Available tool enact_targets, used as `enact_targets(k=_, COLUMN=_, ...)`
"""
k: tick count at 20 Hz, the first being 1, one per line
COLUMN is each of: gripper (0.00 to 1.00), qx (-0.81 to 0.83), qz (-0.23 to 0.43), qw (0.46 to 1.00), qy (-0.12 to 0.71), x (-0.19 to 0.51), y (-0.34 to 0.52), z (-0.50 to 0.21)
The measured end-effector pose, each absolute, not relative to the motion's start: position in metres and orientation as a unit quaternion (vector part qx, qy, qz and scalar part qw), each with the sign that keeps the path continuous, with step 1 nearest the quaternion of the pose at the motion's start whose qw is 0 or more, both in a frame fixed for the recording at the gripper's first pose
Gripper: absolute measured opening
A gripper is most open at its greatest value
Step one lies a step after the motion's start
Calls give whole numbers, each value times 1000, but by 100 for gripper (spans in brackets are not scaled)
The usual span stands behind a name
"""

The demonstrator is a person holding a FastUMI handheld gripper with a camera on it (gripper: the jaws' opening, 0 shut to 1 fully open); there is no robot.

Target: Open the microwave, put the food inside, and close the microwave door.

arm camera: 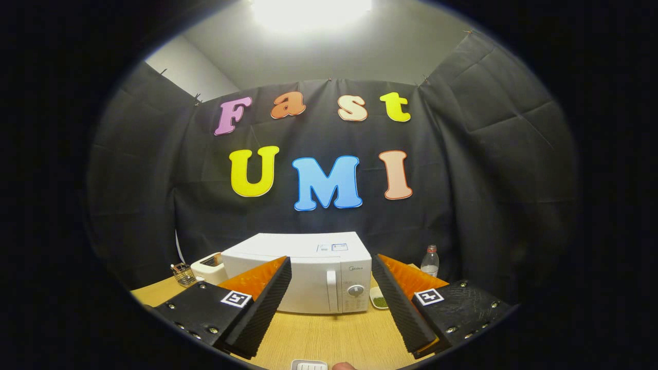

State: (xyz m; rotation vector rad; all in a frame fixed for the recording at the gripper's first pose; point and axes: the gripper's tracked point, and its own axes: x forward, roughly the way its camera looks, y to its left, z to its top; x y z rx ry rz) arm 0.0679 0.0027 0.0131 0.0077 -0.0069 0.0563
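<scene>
A white microwave (308, 272) stands on the wooden table (329, 334) beyond my fingers, its door shut. Its vertical handle (332, 290) and round dial (355, 290) sit at the right of its front. A small white dish of green food (379, 299) rests on the table just right of the microwave, partly hidden behind my right finger. My gripper (331, 308) hovers above the table in front of the microwave, open wide, with nothing between its fingers.
A white toaster (208, 267) and a small wire rack (183, 275) stand left of the microwave. A clear bottle (430, 261) stands behind it to the right. A small white object (309, 365) lies at the table's near edge, beside a fingertip (343, 366).
</scene>
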Motion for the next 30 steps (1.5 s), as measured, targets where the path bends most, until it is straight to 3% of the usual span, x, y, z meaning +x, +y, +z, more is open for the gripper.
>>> enact_targets(k=14, gripper=99, qx=-3, qz=60, qw=998, qy=35, x=173, y=16, z=-30)
enact_targets(k=27, gripper=100, qx=-4, qz=53, qw=986, qy=156, x=250, y=14, z=-150)
enact_targets(k=28, gripper=99, qx=2, qz=52, qw=984, qy=172, x=253, y=15, z=-159)
enact_targets(k=30, gripper=85, qx=12, qz=47, qw=979, qy=199, x=255, y=16, z=-178)
